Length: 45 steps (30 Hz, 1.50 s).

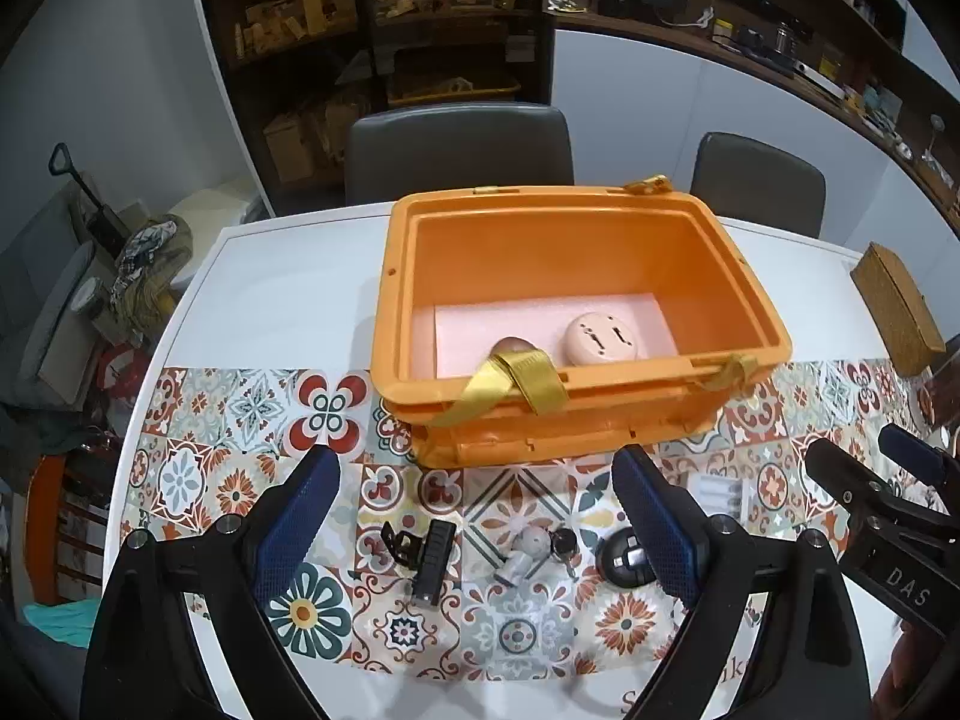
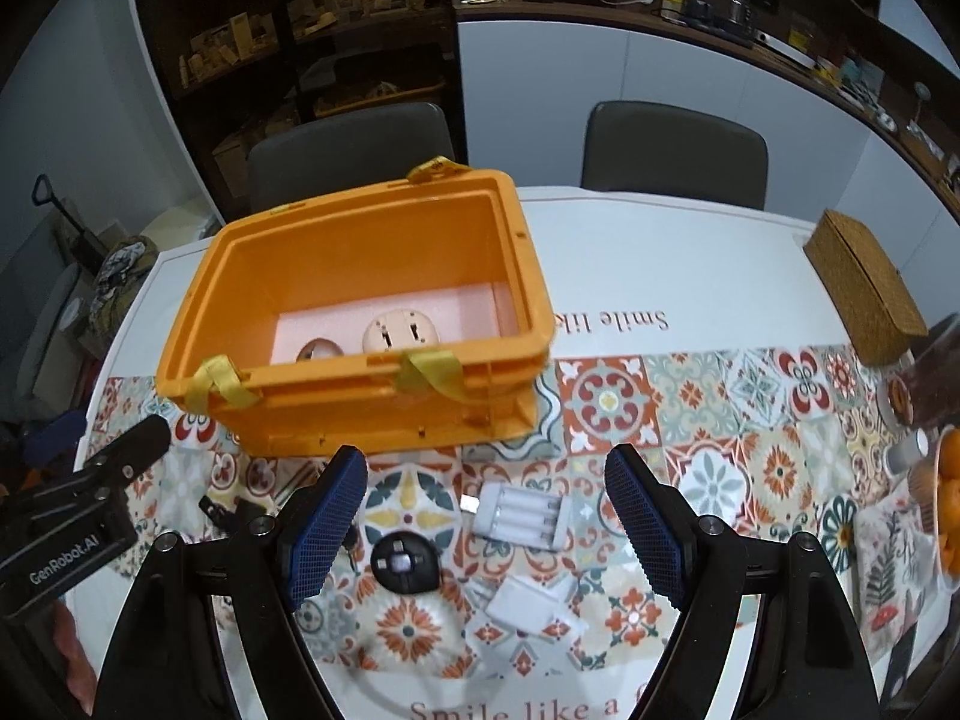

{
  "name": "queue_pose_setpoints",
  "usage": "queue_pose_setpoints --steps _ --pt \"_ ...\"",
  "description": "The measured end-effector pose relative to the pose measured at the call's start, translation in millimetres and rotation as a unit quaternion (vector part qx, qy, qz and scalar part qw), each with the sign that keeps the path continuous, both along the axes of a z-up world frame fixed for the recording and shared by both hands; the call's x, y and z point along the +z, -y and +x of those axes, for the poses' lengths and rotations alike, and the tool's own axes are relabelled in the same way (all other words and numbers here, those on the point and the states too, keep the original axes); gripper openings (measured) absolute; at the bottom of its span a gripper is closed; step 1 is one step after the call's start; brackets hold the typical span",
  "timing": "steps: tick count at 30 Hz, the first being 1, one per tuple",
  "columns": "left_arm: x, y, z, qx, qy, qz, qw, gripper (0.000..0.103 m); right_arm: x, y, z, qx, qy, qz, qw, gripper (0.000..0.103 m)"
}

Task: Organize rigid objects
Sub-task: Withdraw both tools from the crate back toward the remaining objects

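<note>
The left gripper [image 1: 474, 516] hangs with its jaws spread wide and nothing between them. Below the gap, on the patterned cloth [image 1: 240, 420], lie a black bike light [image 1: 433, 561], a small black clip [image 1: 401, 543] just beside it, a small white and silver gadget [image 1: 525, 552], a key [image 1: 564, 546] touching that gadget's right side, and a round black disc [image 1: 624, 558] partly hidden by the right-hand finger.

The right gripper [image 2: 486, 516] is likewise wide open and holds nothing. Between its fingers on the cloth sit a white battery charger [image 2: 521, 515], the round black disc [image 2: 403, 561] to its left, and a white plug adapter [image 2: 528, 600] nearer the camera.

Beyond both grippers stands an open orange box [image 1: 750, 294] on the white table [image 1: 288, 294], with yellow straps [image 1: 510, 384] draped over its near rim. On the pink foam [image 1: 480, 324] inside lie a round pink socket plate [image 1: 603, 333] and a smaller rounded object [image 1: 510, 345], half hidden behind a strap. A woven box [image 2: 864, 294] sits well apart to the right, and two grey chairs [image 2: 672, 150] stand behind the table.
</note>
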<state>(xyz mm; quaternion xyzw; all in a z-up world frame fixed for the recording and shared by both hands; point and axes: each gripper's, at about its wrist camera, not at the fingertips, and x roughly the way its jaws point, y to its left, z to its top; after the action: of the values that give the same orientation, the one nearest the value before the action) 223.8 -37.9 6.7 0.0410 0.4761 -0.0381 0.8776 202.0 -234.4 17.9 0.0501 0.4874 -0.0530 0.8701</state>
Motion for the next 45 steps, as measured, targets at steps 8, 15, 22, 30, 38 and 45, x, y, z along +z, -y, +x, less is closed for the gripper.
queue_pose_setpoints --steps 8,15,22,30,38,45 --pt "-8 7 -15 -0.014 -0.001 0.007 0.9999 0.093 -5 6 -21 -0.01 0.012 0.007 1.0 0.082" --pt "-20 10 -31 -0.016 -0.006 0.005 0.9999 0.093 -16 10 -35 -0.013 0.019 0.013 1.0 0.082" --pt "-33 8 -44 -0.008 -0.021 -0.007 0.9997 0.093 -27 12 -46 -0.014 0.023 0.021 0.999 0.082" --pt "-49 13 -53 -0.006 -0.038 -0.001 0.9992 0.093 -50 15 -55 -0.014 -0.001 0.033 0.999 0.082" --pt "-67 19 -56 -0.009 -0.059 0.004 0.9982 0.093 -67 19 -62 -0.016 -0.016 0.038 0.999 0.082" --pt "-89 24 -59 -0.016 -0.085 0.013 0.9962 0.093 -92 23 -66 -0.014 -0.052 0.043 0.998 0.082"
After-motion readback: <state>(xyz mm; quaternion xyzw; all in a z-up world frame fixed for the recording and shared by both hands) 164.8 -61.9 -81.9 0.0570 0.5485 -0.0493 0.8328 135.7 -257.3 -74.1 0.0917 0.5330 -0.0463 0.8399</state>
